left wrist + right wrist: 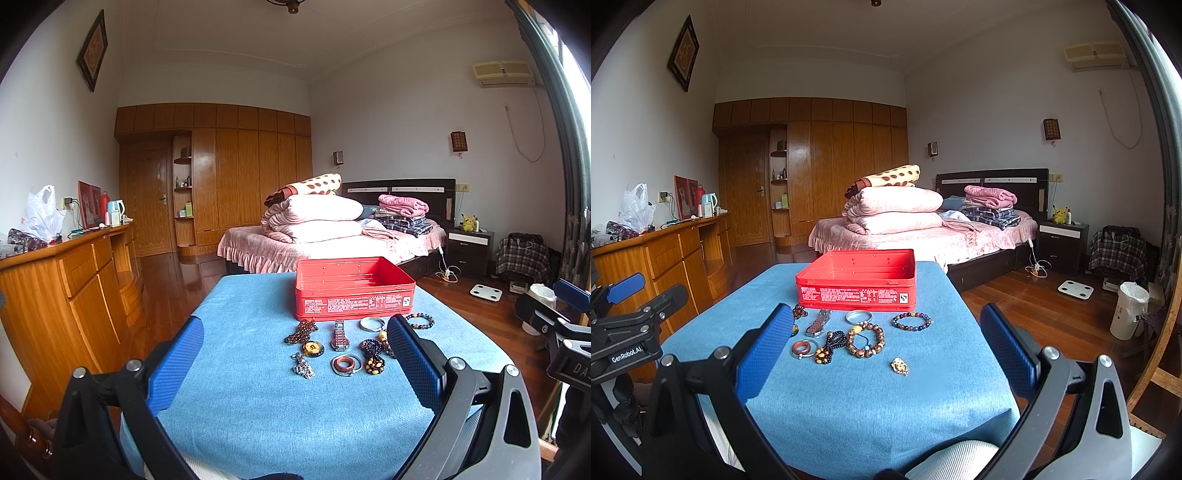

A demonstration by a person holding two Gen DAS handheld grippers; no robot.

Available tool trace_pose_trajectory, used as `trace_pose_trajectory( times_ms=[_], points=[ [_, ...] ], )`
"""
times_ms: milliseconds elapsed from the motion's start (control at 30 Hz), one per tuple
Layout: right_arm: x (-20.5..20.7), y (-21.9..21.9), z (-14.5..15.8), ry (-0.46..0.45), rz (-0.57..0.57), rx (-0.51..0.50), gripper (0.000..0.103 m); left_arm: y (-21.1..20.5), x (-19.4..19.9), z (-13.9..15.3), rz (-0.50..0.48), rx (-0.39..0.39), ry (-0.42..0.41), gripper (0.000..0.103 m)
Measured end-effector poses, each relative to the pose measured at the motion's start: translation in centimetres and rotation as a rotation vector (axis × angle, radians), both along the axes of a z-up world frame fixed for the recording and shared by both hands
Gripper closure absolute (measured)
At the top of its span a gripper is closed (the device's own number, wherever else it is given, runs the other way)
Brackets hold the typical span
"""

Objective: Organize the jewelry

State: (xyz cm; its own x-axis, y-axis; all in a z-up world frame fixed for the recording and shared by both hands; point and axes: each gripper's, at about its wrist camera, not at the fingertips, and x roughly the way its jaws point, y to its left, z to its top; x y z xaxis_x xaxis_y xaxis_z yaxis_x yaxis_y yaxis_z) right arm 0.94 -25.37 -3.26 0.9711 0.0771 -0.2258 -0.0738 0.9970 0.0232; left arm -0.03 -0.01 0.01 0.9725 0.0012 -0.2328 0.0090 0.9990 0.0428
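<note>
1. The left gripper (295,343) hangs above the near edge of the blue-covered table (240,398), fingers spread wide and empty, seemingly lined up for a first pick.
2. The jewelry lies just before the open red tin (351,291), likely its destination: a watch (339,338), a silver bangle (858,316), a brown bead bracelet (866,339).
3. The right gripper (886,338), likewise spread and empty, frames those pieces.
</note>
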Motion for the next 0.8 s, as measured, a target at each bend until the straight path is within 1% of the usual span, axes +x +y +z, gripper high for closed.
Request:
trace_pose_trajectory(
  times_ms=[533, 667, 800],
  points=[
    [0.0, 0.1, 0.0, -0.001, 0.0, 0.0, 0.005, 0.0, 0.0, 0.0, -0.002, -0.001, 0.0, 0.006],
    [0.1, 0.2, 0.3, 0.005, 0.0, 0.003, 0.005, 0.0, 0.3, -0.1, -0.003, 0.003, 0.011, 0.006],
    [0.8, -0.2, 0.3, 0.019, -0.001, 0.001, 0.005, 0.0, 1.6, -0.6, -0.008, -0.006, 0.038, 0.006]
  ],
)
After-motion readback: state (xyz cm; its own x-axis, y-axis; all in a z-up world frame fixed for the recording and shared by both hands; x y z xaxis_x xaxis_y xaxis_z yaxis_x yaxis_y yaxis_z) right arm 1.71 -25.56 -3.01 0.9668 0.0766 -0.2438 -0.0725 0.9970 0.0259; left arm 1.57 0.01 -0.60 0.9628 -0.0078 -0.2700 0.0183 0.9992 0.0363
